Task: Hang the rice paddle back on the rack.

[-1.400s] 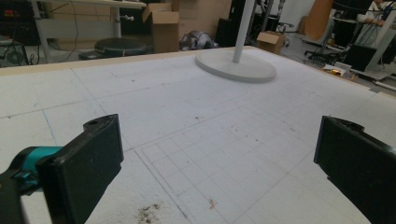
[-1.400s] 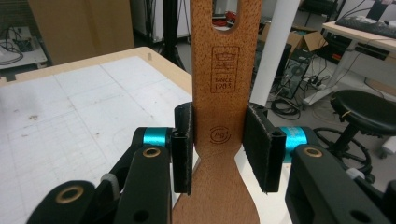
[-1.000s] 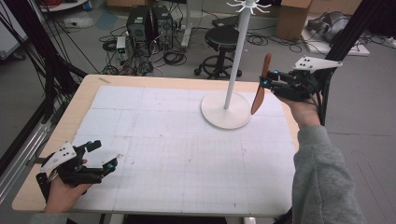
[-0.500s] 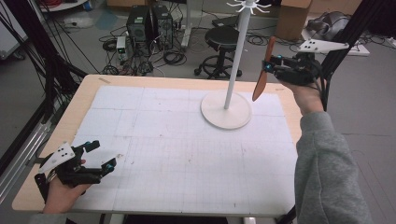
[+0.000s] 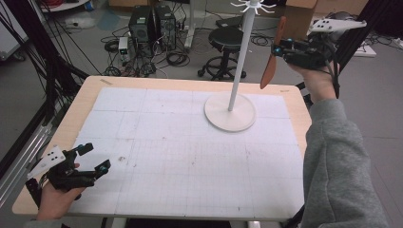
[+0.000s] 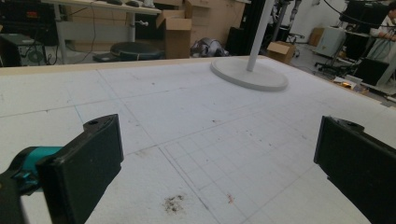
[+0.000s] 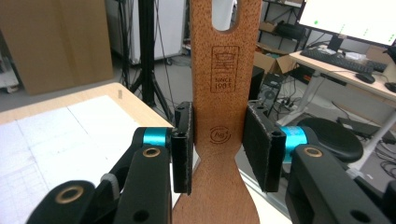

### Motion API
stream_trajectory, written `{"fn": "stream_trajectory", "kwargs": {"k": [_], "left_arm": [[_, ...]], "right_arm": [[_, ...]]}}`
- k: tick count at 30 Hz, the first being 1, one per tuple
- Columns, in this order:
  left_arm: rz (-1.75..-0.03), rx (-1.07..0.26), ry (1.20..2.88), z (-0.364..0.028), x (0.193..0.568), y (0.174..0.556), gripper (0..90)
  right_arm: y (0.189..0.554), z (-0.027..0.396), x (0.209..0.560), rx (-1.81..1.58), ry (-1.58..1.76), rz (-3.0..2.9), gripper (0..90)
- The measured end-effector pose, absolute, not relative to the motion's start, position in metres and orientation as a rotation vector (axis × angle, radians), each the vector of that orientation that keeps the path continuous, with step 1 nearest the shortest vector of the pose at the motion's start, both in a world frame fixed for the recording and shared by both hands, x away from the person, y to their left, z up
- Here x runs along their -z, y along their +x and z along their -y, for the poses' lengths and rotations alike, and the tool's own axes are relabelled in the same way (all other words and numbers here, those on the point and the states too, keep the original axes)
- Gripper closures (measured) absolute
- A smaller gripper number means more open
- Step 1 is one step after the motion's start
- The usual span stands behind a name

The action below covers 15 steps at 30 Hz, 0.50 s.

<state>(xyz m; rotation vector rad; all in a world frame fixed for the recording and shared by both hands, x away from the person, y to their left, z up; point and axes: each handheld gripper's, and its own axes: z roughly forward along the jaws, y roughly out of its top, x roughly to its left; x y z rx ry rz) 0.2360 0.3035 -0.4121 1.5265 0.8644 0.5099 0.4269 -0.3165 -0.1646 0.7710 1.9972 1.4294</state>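
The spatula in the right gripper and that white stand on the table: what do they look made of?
The spatula looks like wood, matte reddish-brown: fine grain flecks and burned-in stamps show where the right gripper clamps it. The stand looks like white-painted metal or plastic, smooth and slightly glossy on its round base; which of the two cannot be told.

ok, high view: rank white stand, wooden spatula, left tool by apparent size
1. White stand, tallest, with a wide base.
2 and 3. Wooden spatula and left tool look about alike; the tool is nearer the camera, so unranked.
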Motion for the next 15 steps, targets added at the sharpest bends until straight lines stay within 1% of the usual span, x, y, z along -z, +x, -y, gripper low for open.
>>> {"fn": "stream_trajectory", "kwargs": {"k": [15], "left_arm": [[-0.874,-0.506,1.527,-0.305,0.414,0.238,1.8]], "right_arm": [[0.448,0.308,0.152,-1.479,0.809,-1.984,64.8]]}}
